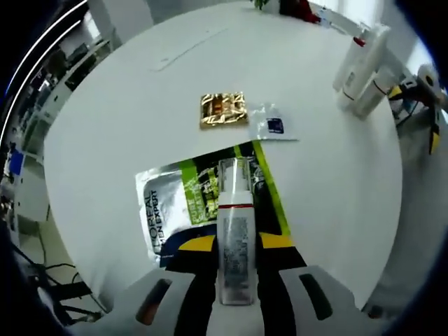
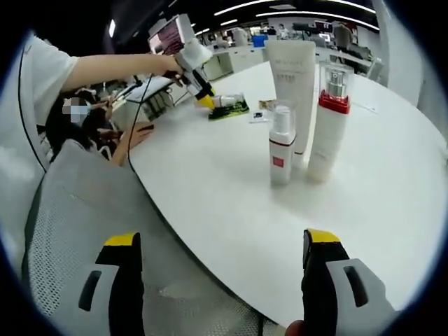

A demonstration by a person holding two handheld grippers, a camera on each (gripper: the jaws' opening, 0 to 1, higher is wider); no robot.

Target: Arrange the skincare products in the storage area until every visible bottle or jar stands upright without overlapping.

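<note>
Left gripper (image 1: 236, 280): jaws rise from the bottom of the left gripper view, closed on a bottle (image 1: 235, 241) that lies lengthwise between them, cap pointing away. In the right gripper view this same gripper (image 2: 199, 87) shows far off at upper left, angled down, held at the end of the person's outstretched arm (image 2: 112, 68) in a white short sleeve.

Right gripper (image 2: 222, 280): jaws spread wide, nothing between them, yellow tips up. A fingertip (image 2: 295, 327) shows at the bottom edge.
</note>
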